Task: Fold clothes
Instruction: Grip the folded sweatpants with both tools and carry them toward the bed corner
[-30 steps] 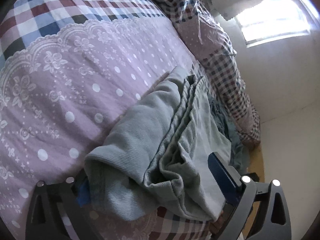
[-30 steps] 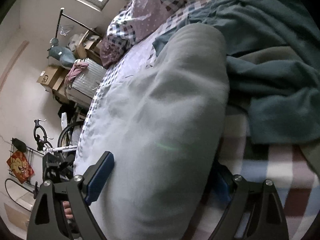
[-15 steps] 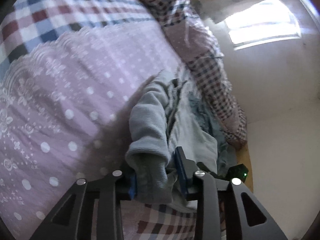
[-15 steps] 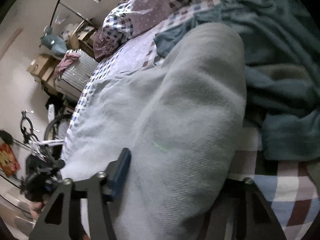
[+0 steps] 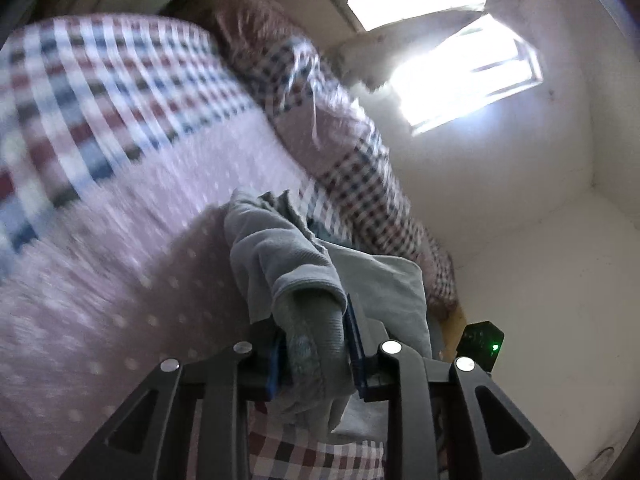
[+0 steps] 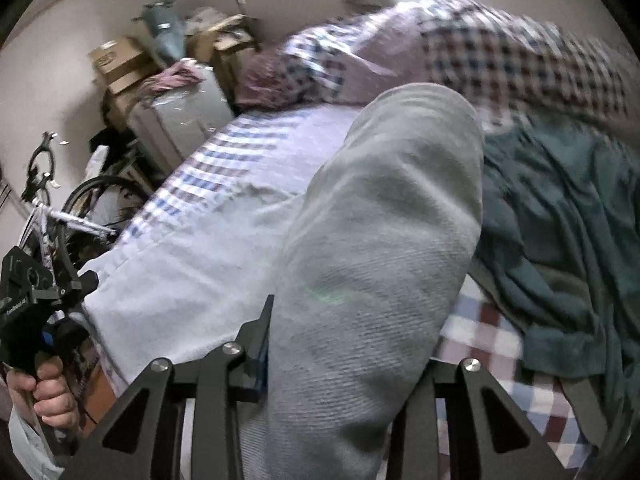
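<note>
Your left claw [image 5: 316, 344] had just been closing and pinched a bunched edge of the grey garment [image 5: 304, 264] between its blue pads [image 5: 354, 344]. Your right claw [image 6: 344, 360] had also just been closing, and it gripped another thick fold of the same grey garment [image 6: 380, 240]; its right finger was hidden under the cloth. The garment hung between both claws, lifted off the bed [image 5: 120, 240], its far end trailing toward the pillows.

No containers held clothes; cardboard boxes [image 6: 120, 64] sat stacked far left, contents not readable.

The bed carried a lilac dotted cover with plaid borders. A plaid pillow [image 5: 360, 184] lay along the far right edge in the left view. A dark teal garment [image 6: 560, 220] lay crumpled on the bed just right of the grey one. A bright window [image 5: 460, 72] lit the white wall. A bicycle [image 6: 52, 208] stood left of the bed. Your left hand [image 6: 44, 396] showed at the near left of the right view, gripping its handle.
</note>
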